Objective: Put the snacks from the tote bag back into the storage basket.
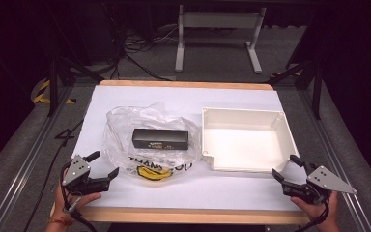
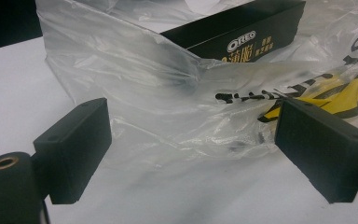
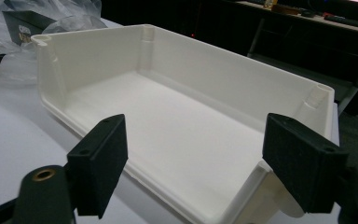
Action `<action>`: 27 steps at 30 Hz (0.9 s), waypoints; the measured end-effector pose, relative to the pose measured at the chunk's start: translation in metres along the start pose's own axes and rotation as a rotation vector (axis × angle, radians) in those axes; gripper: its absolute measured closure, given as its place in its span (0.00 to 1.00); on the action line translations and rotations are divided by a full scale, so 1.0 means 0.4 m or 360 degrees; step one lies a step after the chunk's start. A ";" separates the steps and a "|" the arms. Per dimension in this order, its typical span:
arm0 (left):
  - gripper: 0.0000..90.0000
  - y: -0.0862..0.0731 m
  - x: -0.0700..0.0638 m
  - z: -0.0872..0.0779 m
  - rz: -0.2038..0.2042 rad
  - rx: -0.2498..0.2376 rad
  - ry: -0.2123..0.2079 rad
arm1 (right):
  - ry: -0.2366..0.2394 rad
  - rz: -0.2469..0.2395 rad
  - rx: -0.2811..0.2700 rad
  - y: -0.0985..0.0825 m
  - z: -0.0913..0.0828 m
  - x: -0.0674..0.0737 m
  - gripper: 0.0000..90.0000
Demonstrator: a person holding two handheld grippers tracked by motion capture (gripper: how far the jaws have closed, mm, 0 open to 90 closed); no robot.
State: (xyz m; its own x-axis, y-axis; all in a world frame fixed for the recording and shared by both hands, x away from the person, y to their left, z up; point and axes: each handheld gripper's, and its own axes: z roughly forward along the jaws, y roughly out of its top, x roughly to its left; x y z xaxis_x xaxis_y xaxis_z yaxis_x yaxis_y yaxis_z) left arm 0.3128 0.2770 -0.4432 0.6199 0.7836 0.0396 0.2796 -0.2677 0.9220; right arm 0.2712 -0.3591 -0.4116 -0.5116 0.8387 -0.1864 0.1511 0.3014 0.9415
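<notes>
A black Oreo box (image 1: 160,138) lies on a crumpled clear plastic bag (image 1: 125,130) with black lettering and a yellow print, left of the table's middle. To its right stands an empty white tray (image 1: 244,121). My left gripper (image 1: 102,164) is open near the table's front left, jaws wide apart, pointing at the bag (image 2: 168,93) and the box (image 2: 242,32). Open as well, my right gripper (image 1: 286,167) sits at the front right, facing the tray's near corner (image 3: 242,205). Neither holds anything.
A white sheet (image 1: 140,94) covers the wooden table. Dark floor, cables and a white table frame (image 1: 217,29) lie beyond the far edge. Metal rails run along both sides.
</notes>
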 end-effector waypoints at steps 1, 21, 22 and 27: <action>0.13 0.000 -0.001 -0.002 0.0004 0.0002 0.0003 | 0.0003 0.0002 0.0009 0.001 -0.001 0.001 0.28; 0.13 -0.006 -0.002 -0.007 -0.0001 -0.0003 0.0002 | 0.0082 -0.0011 0.0057 0.012 0.027 0.019 0.29; 0.13 -0.006 -0.002 -0.006 -0.0002 0.0001 0.0002 | 0.0073 -0.0005 0.0057 0.011 0.026 0.015 0.28; 0.13 -0.005 -0.003 -0.003 -0.0003 0.0002 -0.0006 | 0.0047 -0.0002 0.0060 0.012 0.026 0.013 0.28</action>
State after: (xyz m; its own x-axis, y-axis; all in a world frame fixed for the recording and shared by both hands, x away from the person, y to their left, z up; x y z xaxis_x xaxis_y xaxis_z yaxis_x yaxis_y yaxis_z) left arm 0.3109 0.2773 -0.4444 0.6222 0.7820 0.0363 0.2815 -0.2668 0.9217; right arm 0.2779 -0.3487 -0.4108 -0.5365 0.8248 -0.1788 0.1817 0.3198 0.9299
